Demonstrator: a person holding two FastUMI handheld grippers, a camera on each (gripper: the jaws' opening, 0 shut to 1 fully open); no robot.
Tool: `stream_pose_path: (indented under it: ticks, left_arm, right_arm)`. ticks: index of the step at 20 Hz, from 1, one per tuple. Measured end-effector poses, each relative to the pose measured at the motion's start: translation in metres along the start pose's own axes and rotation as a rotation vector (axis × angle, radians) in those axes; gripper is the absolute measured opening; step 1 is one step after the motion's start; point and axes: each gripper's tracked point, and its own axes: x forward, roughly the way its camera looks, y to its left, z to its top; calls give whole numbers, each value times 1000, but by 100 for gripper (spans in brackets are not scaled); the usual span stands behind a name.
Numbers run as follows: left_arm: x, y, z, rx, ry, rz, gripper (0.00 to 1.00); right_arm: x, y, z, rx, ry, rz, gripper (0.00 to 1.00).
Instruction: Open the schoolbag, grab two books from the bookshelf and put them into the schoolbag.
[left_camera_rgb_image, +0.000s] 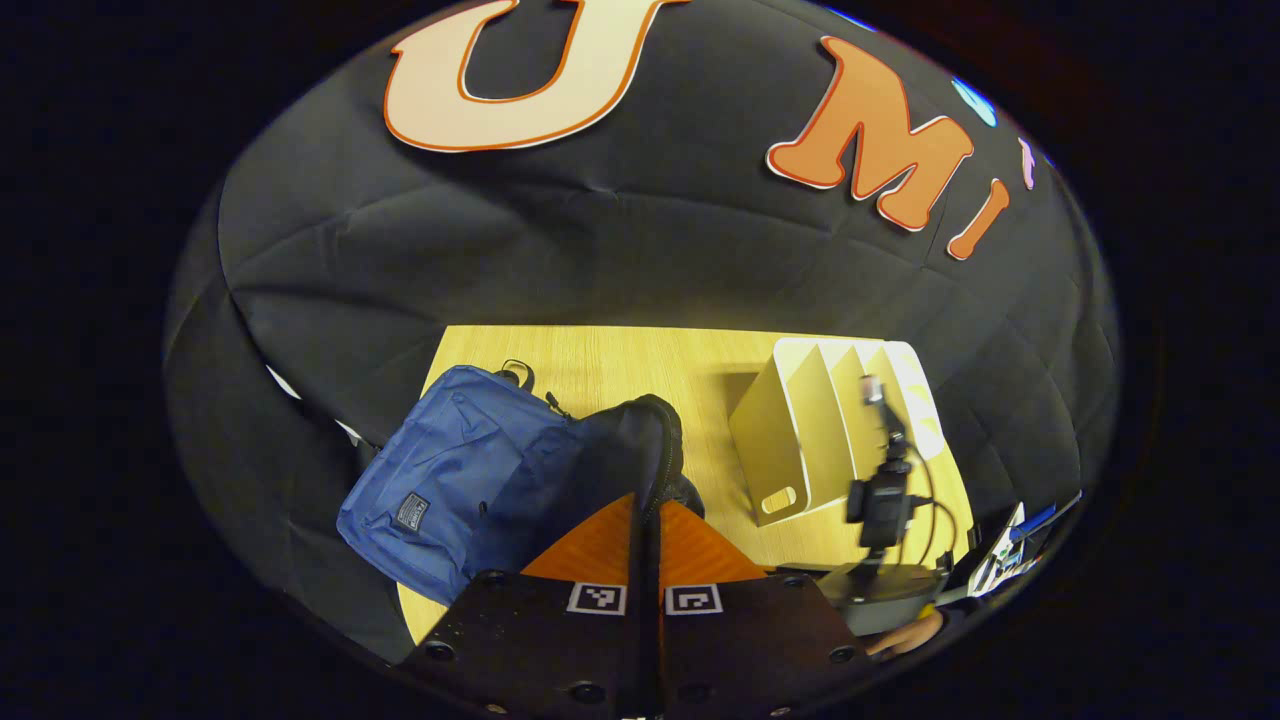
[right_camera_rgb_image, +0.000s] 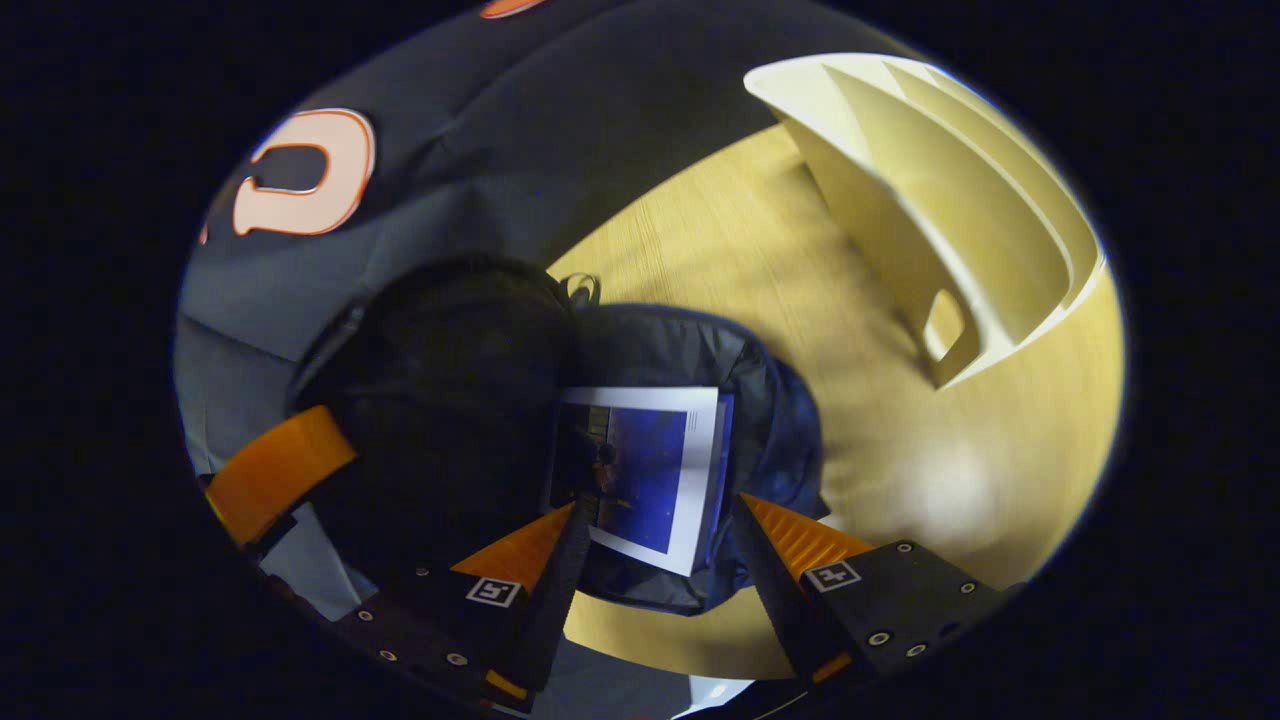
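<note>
A: Two views, which we read from left to right. In the left gripper view the blue schoolbag (left_camera_rgb_image: 465, 480) lies on the wooden table (left_camera_rgb_image: 620, 365) at the left. Our left gripper (left_camera_rgb_image: 645, 500) sits at the middle, its fingers pressed together on the dark edge of the bag's flap (left_camera_rgb_image: 640, 430), which stands lifted. To the right stands the pale bookshelf (left_camera_rgb_image: 835, 430), and in front of it we see the other gripper with its cable.

B: And are the shelf's slots occupied?

A: The slots we can see look empty, though we cannot see down into all of them. In the right gripper view the raised flap (right_camera_rgb_image: 450, 400) is the dark mass at the left. Beside it a book (right_camera_rgb_image: 650, 470) with a blue cover and white border lies in the bag's open mouth (right_camera_rgb_image: 740, 370). Our right gripper (right_camera_rgb_image: 655, 540) hangs just above it with fingers spread, one on each side of the book and neither pressing it. The bookshelf (right_camera_rgb_image: 950, 220) stands at the upper right, apart from the bag.

B: How far along is the task, then?

A: We judge it near its end: the bag is open and at least one book is inside. We cannot tell whether a second lies under it. What seems left is to draw both grippers clear.
</note>
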Motion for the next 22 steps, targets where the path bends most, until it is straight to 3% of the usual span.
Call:
stream_pose_path:
  ticks: [5, 16, 19, 22]
  left_arm:
    - [8, -12, -16, 14, -1, 34, 1]
    - [17, -37, -59, 48, -13, 162, 1]
    - [27, -52, -75, 23, -13, 176, 10]
    - [34, -65, -93, 57, 1, 213, 13]
  right_arm:
    - [-61, -32, 54, -102, -170, -47, 88]
    - [-171, -111, 128, -117, -369, -105, 88]
    - [-189, -128, 140, -133, -410, -116, 88]
    - [-200, -140, 144, -133, -424, -121, 88]
